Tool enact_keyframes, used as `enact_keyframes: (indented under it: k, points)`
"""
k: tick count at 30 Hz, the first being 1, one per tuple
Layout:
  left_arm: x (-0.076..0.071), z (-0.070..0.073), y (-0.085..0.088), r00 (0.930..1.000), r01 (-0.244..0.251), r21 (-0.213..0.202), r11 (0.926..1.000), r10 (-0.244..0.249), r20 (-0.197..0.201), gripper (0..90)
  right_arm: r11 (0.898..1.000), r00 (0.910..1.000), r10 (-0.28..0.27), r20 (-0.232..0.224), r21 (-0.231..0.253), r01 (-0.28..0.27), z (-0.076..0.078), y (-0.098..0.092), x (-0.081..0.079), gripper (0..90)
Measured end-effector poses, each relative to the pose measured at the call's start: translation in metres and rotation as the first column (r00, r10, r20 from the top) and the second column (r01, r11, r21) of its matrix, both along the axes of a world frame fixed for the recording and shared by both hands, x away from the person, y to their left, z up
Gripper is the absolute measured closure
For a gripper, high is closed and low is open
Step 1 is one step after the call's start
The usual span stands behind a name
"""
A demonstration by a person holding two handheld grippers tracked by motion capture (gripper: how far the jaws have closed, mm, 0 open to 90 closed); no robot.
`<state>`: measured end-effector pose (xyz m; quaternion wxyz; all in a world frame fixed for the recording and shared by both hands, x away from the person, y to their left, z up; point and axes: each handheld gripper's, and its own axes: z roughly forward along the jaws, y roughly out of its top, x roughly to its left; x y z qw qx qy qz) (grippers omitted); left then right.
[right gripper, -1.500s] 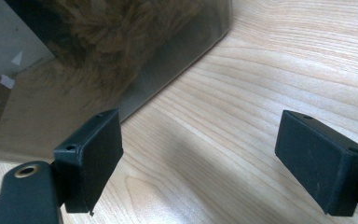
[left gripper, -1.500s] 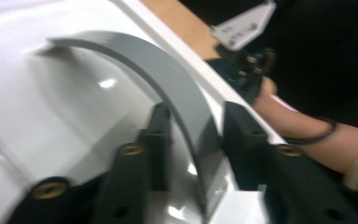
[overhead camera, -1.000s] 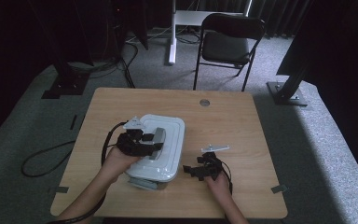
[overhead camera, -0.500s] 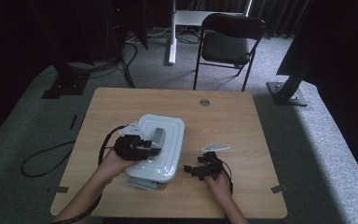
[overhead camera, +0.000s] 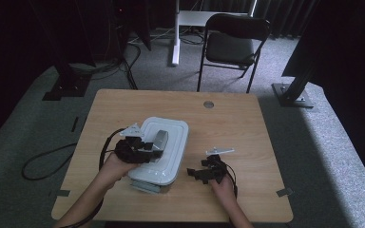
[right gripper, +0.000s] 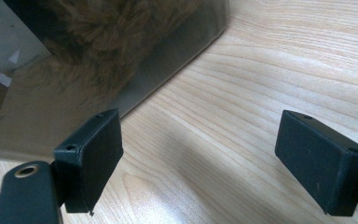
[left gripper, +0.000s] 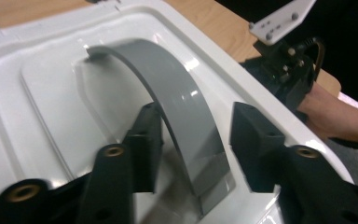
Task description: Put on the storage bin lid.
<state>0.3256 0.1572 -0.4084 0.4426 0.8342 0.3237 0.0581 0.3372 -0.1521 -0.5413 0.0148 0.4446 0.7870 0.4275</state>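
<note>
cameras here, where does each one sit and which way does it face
High view: above the person's side, facing forward and down on the light wooden table; both forearms show.
Left gripper view: rides the left gripper, facing the white plastic box lid's grey arched handle between its fingers.
Right gripper view: rides the right gripper, facing the tabletop and the box's clear side wall.
High and left gripper views share lid and handle.

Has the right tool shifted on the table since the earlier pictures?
No. The right tool sits at the same spot beside the white container, open.
</note>
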Motion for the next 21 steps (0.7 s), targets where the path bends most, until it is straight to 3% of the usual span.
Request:
enact_keyframes:
  k: [1, 5, 11, 19, 21]
  points:
    - [0.000, 0.001, 0.000, 0.9998, -0.017, 0.004, 0.9999, 0.016, 0.012, 48.9, 1.000, 1.0000, 0.000, 0.000, -0.001, 0.000, 0.000, 0.000, 0.000, 14.3]
    - [0.001, 0.004, -0.001, 0.9975, -0.054, 0.012, 0.9985, 0.053, 0.046, 47.0, 1.000, 1.0000, -0.003, 0.000, 0.001, 0.003, -0.001, -0.002, 0.001, 14.3]
    - [0.003, -0.005, -0.015, 0.9996, -0.021, 0.056, 0.9982, 0.020, 0.020, 44.4, 1.000, 1.0000, -0.003, 0.003, -0.007, 0.003, -0.001, -0.001, 0.001, 14.3]
    - [0.000, -0.010, -0.021, 0.9987, 0.004, 0.122, 0.9926, -0.010, 0.050, 38.6, 1.000, 0.9999, -0.011, -0.001, -0.003, 0.011, -0.002, -0.003, 0.001, 14.3]
    - [0.000, -0.012, -0.022, 0.9985, 0.001, 0.120, 0.9928, -0.008, 0.054, 38.7, 1.000, 1.0000, -0.010, 0.000, -0.005, 0.010, -0.002, -0.002, 0.000, 14.3]
